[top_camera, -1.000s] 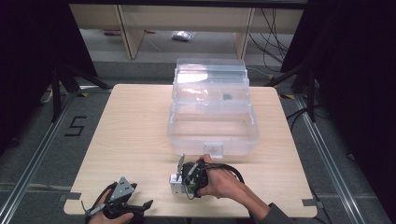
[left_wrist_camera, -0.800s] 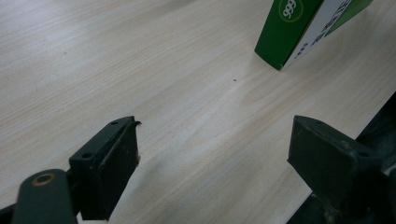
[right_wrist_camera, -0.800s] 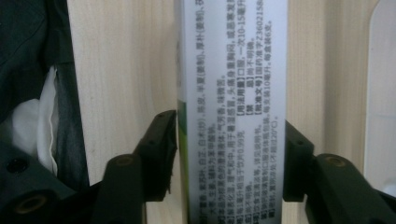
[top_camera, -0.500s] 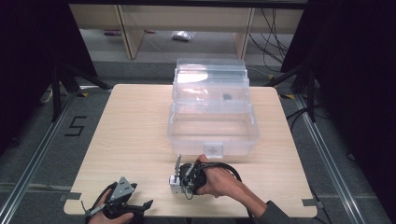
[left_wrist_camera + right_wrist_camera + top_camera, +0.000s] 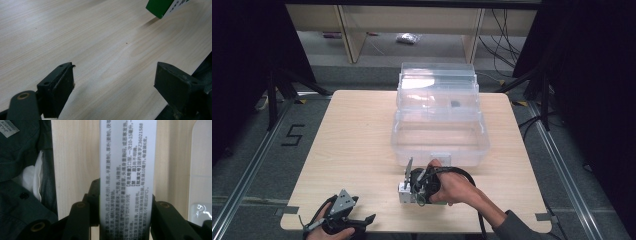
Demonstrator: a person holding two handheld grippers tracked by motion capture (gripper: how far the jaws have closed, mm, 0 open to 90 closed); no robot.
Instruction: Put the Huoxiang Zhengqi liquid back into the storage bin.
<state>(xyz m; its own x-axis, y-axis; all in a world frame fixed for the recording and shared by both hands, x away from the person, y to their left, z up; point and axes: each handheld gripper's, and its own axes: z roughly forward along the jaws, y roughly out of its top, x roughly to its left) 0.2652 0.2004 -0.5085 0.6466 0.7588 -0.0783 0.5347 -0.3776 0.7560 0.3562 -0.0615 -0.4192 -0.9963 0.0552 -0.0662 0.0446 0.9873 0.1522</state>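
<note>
A narrow white carton (image 5: pixel 127 170) printed with small black text stands between my right gripper's (image 5: pixel 125 197) jaws, and both pads press on its sides. From above, that right gripper (image 5: pixel 414 187) lies near the table's front middle under a hand, with the carton's white end (image 5: pixel 404 194) at its left. A green corner of the carton (image 5: pixel 160 7) shows at the top right of the left gripper view. My left gripper (image 5: pixel 364 222) rests at the front left corner. Its jaws (image 5: pixel 115 82) stand wide apart over bare wood, holding nothing.
A clear plastic bin (image 5: pixel 439 135) with its lid tipped back stands on the wooden table (image 5: pixel 352 135), just beyond the right hand; its pale edge (image 5: pixel 200 170) is at the right. A dark sleeve (image 5: pixel 20 157) is close on the left.
The right hand has shifted its hold slightly, with the thumb now raised toward the bin. The left gripper has stayed where it was.
</note>
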